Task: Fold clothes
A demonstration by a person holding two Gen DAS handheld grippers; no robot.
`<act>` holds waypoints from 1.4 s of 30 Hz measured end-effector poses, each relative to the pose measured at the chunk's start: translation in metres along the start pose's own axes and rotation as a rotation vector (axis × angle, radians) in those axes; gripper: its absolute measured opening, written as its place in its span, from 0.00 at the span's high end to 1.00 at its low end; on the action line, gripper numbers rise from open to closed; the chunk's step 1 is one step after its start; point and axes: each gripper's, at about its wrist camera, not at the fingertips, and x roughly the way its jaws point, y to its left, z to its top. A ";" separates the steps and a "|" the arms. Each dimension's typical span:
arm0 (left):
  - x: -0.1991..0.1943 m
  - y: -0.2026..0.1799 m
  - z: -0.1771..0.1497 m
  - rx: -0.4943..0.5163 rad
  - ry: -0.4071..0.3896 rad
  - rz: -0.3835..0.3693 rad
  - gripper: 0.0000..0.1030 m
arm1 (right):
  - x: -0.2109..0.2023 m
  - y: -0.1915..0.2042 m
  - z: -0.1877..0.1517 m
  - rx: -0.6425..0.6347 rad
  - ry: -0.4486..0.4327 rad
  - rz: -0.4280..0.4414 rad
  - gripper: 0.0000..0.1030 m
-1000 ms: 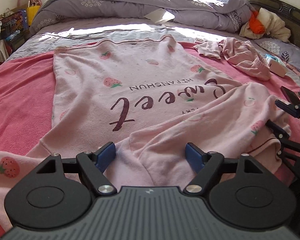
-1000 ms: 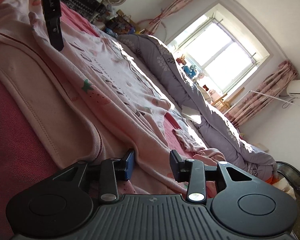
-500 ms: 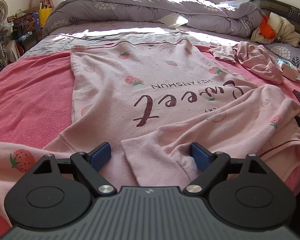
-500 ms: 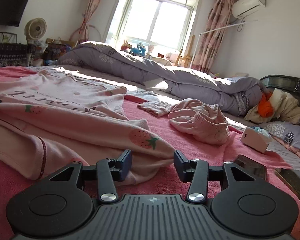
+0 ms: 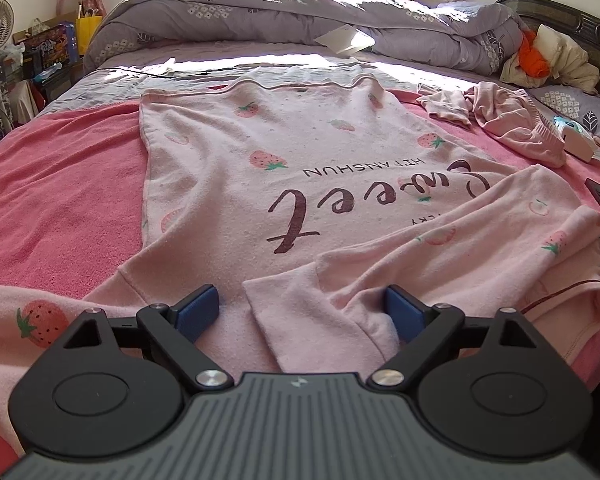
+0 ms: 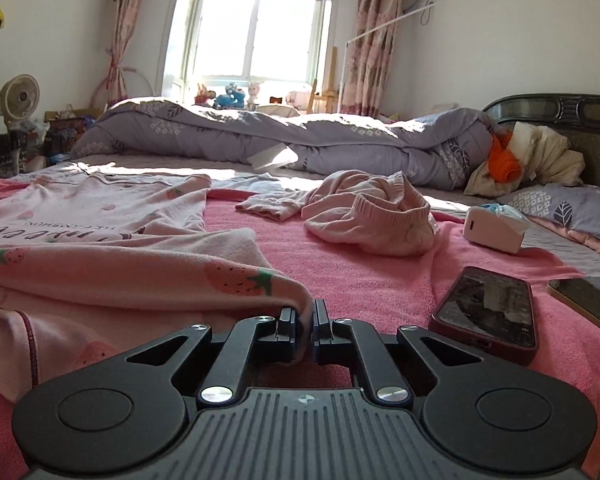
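Observation:
A pink strawberry-print shirt [image 5: 260,184] with "Sweet" lettering lies flat on a pink towel-covered bed [image 5: 60,200]. Its right sleeve [image 5: 440,256] is folded across the chest, the cuff end lying between the fingers of my left gripper [image 5: 302,310], which is open wide just above the cloth. In the right wrist view, my right gripper [image 6: 304,326] is shut on the edge of the shirt [image 6: 140,280] at its near right side. A crumpled pair of pink trousers [image 6: 372,216] lies further back on the bed.
Two phones [image 6: 488,312] [image 6: 588,296] lie on the towel right of my right gripper. A white tissue box [image 6: 492,228] sits behind them. A rolled grey quilt [image 5: 300,20] lines the far side. Clothes are piled by the headboard [image 6: 540,160].
My right gripper has swung level and closed on the shirt's edge; it was open before. My left gripper has drawn back a little, staying open over the sleeve cuff.

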 end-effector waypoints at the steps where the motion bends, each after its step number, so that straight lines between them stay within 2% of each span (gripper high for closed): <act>1: 0.000 0.000 0.000 0.001 0.000 0.001 0.10 | -0.003 -0.001 -0.001 0.010 0.001 0.000 0.91; 5: 0.000 0.000 0.002 0.002 0.006 0.001 0.10 | -0.007 -0.007 0.000 0.056 0.011 0.011 0.91; 10: -0.005 0.006 0.007 -0.009 0.019 0.023 0.10 | -0.007 -0.002 -0.004 -0.006 0.008 -0.003 0.91; 13: -0.015 0.017 0.011 -0.029 -0.002 0.072 0.07 | -0.011 -0.003 -0.004 -0.041 0.017 0.002 0.91; 14: -0.018 0.021 0.011 -0.033 -0.006 0.115 0.07 | -0.013 -0.002 -0.004 -0.066 0.021 0.005 0.91; 16: -0.022 0.027 0.012 -0.024 -0.009 0.246 0.09 | -0.019 -0.002 -0.006 -0.135 0.018 0.012 0.89; 18: -0.026 0.034 0.011 -0.025 -0.011 0.328 0.10 | -0.024 -0.003 -0.007 -0.188 0.016 0.015 0.82; 19: -0.028 0.037 0.010 -0.038 -0.016 0.327 0.10 | -0.027 -0.005 -0.008 -0.206 0.014 0.015 0.80; 22: -0.037 0.039 0.009 -0.071 -0.040 0.254 0.10 | -0.037 -0.013 -0.006 -0.244 0.003 0.017 0.71; 26: -0.043 0.020 0.011 -0.064 -0.072 0.129 0.10 | -0.046 -0.018 0.012 -0.184 -0.079 0.067 0.64; 28: -0.042 0.002 0.014 -0.053 -0.083 0.026 0.10 | -0.043 -0.006 0.025 -0.174 -0.144 0.119 0.61; 29: -0.040 -0.009 0.015 -0.039 -0.086 -0.021 0.10 | -0.040 0.004 0.029 -0.185 -0.168 0.130 0.56; 31: -0.031 -0.031 0.015 0.005 -0.074 -0.072 0.09 | -0.031 0.031 0.034 -0.228 -0.203 0.161 0.50; 33: -0.019 -0.045 0.012 0.047 -0.042 -0.075 0.09 | -0.024 0.046 0.033 -0.259 -0.194 0.183 0.45; 35: -0.010 -0.046 0.007 0.056 -0.019 -0.050 0.09 | -0.027 0.041 0.030 -0.271 -0.170 0.193 0.44; 40: -0.008 -0.020 -0.003 -0.020 -0.031 -0.026 0.08 | -0.035 0.029 0.021 -0.301 -0.110 0.219 0.41; 42: -0.008 -0.013 -0.004 -0.037 -0.025 0.009 0.07 | -0.038 0.024 0.018 -0.312 -0.086 0.230 0.38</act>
